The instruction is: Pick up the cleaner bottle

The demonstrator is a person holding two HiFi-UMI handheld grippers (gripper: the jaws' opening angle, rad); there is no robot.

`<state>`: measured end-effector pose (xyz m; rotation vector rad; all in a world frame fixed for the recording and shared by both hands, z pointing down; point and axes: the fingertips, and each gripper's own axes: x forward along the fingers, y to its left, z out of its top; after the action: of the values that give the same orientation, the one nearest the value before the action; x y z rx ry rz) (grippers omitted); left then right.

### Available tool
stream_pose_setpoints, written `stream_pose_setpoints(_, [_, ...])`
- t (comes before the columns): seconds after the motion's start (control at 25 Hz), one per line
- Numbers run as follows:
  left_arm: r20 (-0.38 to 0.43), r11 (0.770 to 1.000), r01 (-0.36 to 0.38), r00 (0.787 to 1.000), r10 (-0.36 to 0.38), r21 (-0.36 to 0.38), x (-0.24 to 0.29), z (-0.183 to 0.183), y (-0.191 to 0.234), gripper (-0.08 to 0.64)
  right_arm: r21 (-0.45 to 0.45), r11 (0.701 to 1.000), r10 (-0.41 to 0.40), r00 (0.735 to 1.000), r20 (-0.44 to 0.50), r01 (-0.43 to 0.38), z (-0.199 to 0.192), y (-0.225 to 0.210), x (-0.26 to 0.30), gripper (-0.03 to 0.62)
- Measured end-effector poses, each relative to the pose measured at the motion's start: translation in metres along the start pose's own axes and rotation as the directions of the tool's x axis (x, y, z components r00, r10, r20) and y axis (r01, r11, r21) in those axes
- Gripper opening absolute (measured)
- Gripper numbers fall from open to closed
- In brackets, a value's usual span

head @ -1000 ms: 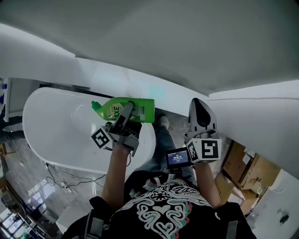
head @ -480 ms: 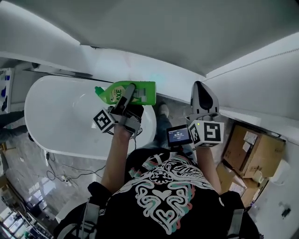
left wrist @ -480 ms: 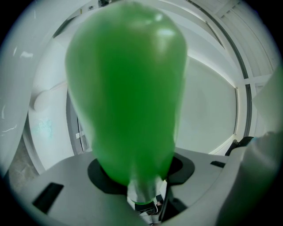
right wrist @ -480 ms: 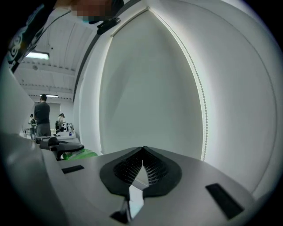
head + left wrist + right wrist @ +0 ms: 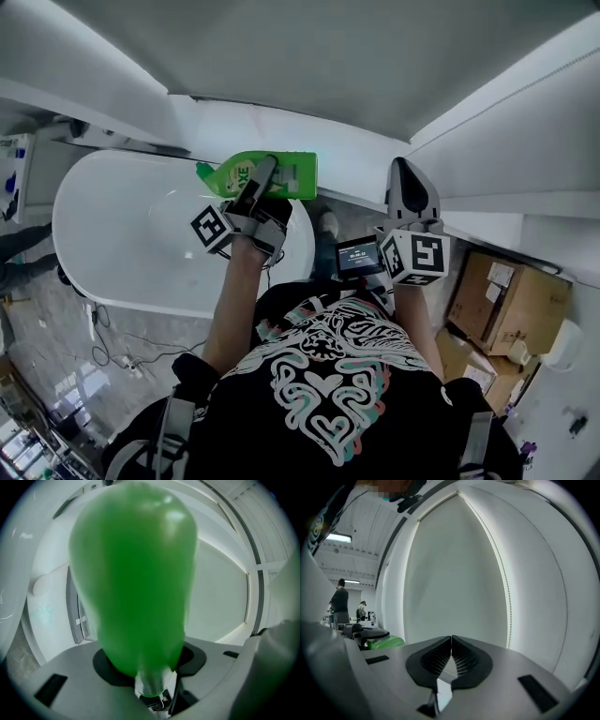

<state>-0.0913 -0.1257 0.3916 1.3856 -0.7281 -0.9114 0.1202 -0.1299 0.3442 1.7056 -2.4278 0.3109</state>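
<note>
The green cleaner bottle point(image 5: 267, 174) hangs on its side in the air, cap toward the left, over the white bathtub's rim point(image 5: 298, 246). My left gripper point(image 5: 263, 177) is shut on the bottle across its body. In the left gripper view the bottle point(image 5: 133, 578) fills most of the picture, clamped between the jaws. My right gripper point(image 5: 410, 187) is held up to the right, apart from the bottle, with its jaws shut on nothing. In the right gripper view the ribbed pads point(image 5: 440, 657) meet, and the green bottle point(image 5: 384, 642) shows far left.
A white oval bathtub point(image 5: 103, 234) lies below at the left. White walls meet in a corner ahead. Cardboard boxes point(image 5: 506, 305) stand on the floor at the right. Cables run over the marble floor point(image 5: 56, 347) at lower left. People stand far off in the right gripper view.
Both grippers have risen slightly in the head view. The bottle stays clamped in the left gripper. The right gripper stays shut.
</note>
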Motion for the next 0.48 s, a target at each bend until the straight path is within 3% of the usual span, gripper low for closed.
stream_pose_setpoints(0.48, [-0.016, 1.000, 0.030, 0.999, -0.030, 0.003, 0.005, -0.004, -0.021, 0.202, -0.014, 1.000, 0.021, 1.000, 0.001, -0.021, 0.002, 0.007, 0.010, 0.028])
